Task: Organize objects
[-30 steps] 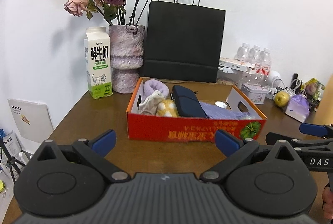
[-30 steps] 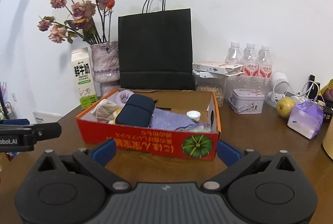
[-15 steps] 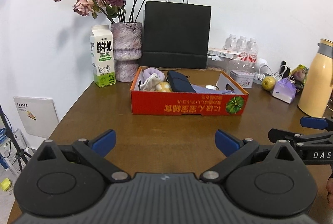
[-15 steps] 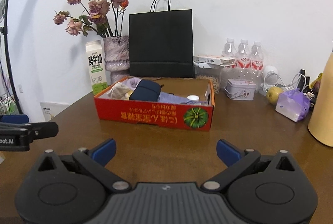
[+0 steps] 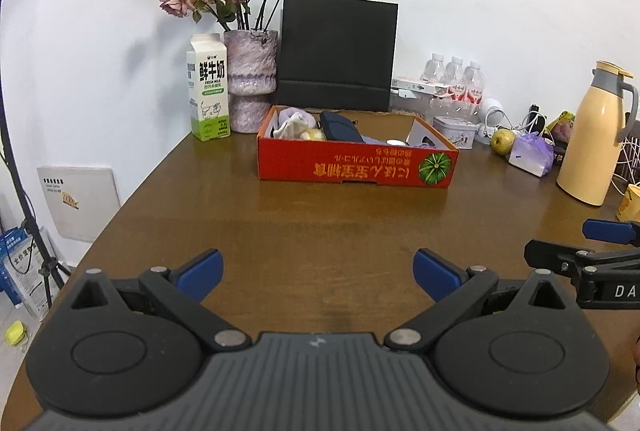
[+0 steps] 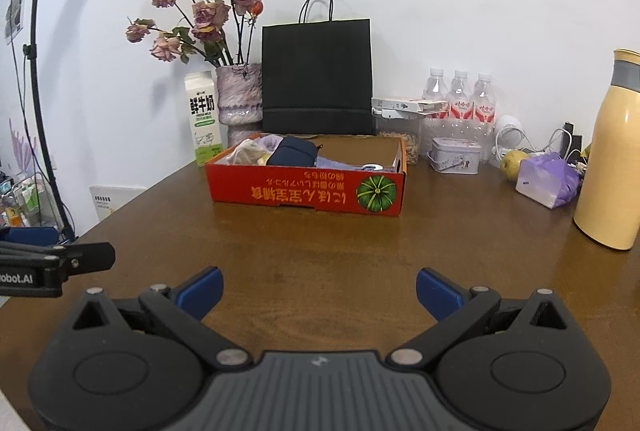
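Observation:
A red cardboard box (image 5: 356,165) stands in the middle of the brown table (image 5: 320,231); it also shows in the right wrist view (image 6: 304,191). It holds a navy pouch (image 5: 340,127), a beige cloth (image 5: 292,123), a purple fabric and a small white round item (image 6: 372,167). My left gripper (image 5: 318,271) is open and empty, well back from the box over the near table. My right gripper (image 6: 320,289) is open and empty, level with the left one and to its right.
A milk carton (image 5: 208,99), a vase of dried roses (image 5: 250,79) and a black paper bag (image 5: 336,55) stand behind the box. Water bottles (image 6: 460,99), a tin (image 6: 454,155), a pear (image 6: 512,161), a purple pack (image 6: 546,181) and a yellow thermos (image 6: 612,155) stand to the right.
Both grippers have pulled straight back from the box, which now looks much smaller and farther away. Both stayed open and empty.

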Tool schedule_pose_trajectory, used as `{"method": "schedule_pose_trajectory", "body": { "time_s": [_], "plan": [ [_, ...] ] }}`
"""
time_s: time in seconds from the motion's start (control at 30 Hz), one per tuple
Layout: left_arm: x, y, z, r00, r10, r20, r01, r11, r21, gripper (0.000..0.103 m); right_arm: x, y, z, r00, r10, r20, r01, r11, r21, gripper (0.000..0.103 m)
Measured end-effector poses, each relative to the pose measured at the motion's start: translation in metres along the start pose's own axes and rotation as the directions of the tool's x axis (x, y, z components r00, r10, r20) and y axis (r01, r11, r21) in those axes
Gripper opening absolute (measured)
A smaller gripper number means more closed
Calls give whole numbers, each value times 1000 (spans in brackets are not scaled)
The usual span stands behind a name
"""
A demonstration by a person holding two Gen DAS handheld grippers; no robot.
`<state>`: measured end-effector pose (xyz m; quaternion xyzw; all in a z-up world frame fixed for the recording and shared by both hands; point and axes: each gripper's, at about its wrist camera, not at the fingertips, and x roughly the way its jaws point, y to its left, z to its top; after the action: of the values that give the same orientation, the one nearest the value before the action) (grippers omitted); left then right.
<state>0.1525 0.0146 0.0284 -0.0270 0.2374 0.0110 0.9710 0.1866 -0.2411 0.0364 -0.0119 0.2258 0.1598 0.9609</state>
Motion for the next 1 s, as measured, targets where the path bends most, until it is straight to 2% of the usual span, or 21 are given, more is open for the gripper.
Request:
{"method": "schedule_pose_trajectory", "body": {
  "time_s": [0.37,1.0],
  "plan": [
    [-26,-4,-17,1000,0,-3,0,1000,-1,103,-25,3,-13,1000,5,1,-5,1000,1,103],
    [-31,-6,-19,1000,-4,-5,4,1000,0,103,-31,4,-14,1000,6,5,-6,1000,0,103]
  ]
}}
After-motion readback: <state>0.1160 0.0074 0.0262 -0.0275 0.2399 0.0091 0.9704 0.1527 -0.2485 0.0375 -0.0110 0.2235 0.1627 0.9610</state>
